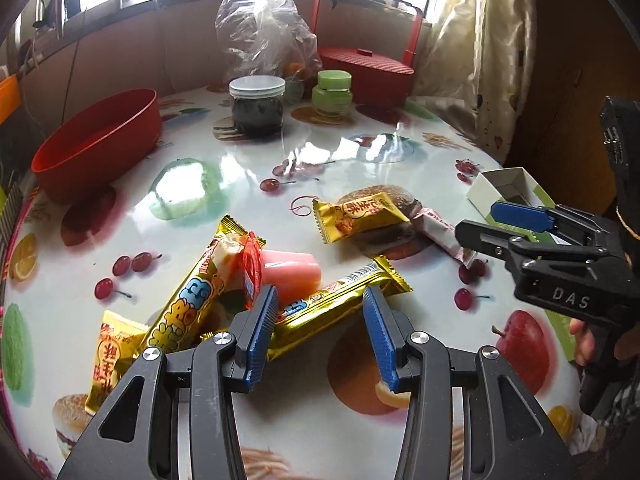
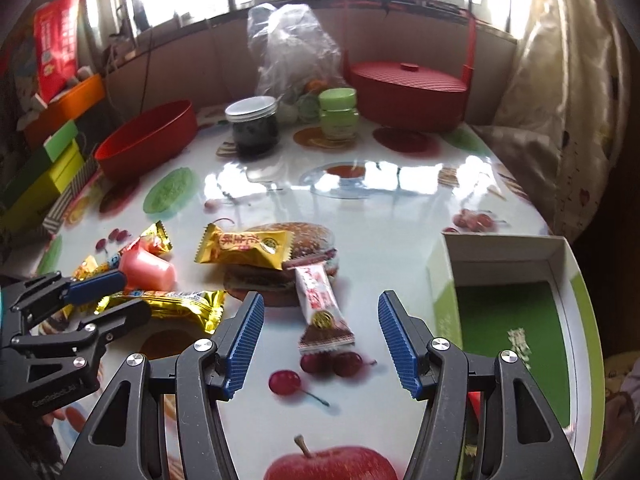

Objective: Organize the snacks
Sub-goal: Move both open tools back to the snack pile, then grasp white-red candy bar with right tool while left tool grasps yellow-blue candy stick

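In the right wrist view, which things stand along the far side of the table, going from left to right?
red bowl → dark jar with a silver lid → small green jar → red lidded basket

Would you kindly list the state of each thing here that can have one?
left tool: open, empty
right tool: open, empty
green box: open, empty
dark jar: lid on
green jar: lid on
red bowl: upright, empty
red basket: lid on
pink jelly cup: on its side, sealed
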`<state>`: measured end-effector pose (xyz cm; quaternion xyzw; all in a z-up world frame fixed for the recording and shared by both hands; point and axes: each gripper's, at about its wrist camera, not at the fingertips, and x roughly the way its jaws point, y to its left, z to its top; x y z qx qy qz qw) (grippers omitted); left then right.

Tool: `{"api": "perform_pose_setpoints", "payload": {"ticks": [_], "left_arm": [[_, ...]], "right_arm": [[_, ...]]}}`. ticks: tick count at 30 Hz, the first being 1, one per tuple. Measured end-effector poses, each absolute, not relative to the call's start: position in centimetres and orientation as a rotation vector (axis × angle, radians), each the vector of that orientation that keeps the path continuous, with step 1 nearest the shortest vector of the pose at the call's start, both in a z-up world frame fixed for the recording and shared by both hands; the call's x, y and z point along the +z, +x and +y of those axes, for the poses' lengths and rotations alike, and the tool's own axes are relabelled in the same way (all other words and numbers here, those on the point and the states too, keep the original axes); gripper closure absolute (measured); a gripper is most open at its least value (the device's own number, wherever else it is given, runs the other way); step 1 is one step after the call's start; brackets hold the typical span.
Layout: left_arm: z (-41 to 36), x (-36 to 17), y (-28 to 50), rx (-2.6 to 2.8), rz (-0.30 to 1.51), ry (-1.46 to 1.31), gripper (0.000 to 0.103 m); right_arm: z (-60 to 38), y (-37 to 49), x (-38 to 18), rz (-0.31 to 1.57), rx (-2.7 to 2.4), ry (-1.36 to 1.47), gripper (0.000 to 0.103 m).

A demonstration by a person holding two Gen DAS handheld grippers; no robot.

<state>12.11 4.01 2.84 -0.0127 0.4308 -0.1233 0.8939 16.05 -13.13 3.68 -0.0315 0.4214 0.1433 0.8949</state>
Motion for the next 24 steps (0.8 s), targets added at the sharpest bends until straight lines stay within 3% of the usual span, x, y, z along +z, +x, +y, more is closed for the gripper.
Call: {"api": "perform_pose_setpoints", "payload": {"ticks": [14,24], "left_arm": [[3.0,2.1,12.0,-0.325,0.931,-0.017,0.057],[2.4,1.4,12.6,-0.300,0.957,-0.013,0.057]], "right_arm": [[-11.5,18.7,1.0,0.960,0.304,-0.135,0.044],[-11.5,18.9,0.6,0.973,0.312,-0.138,0.064]]}}
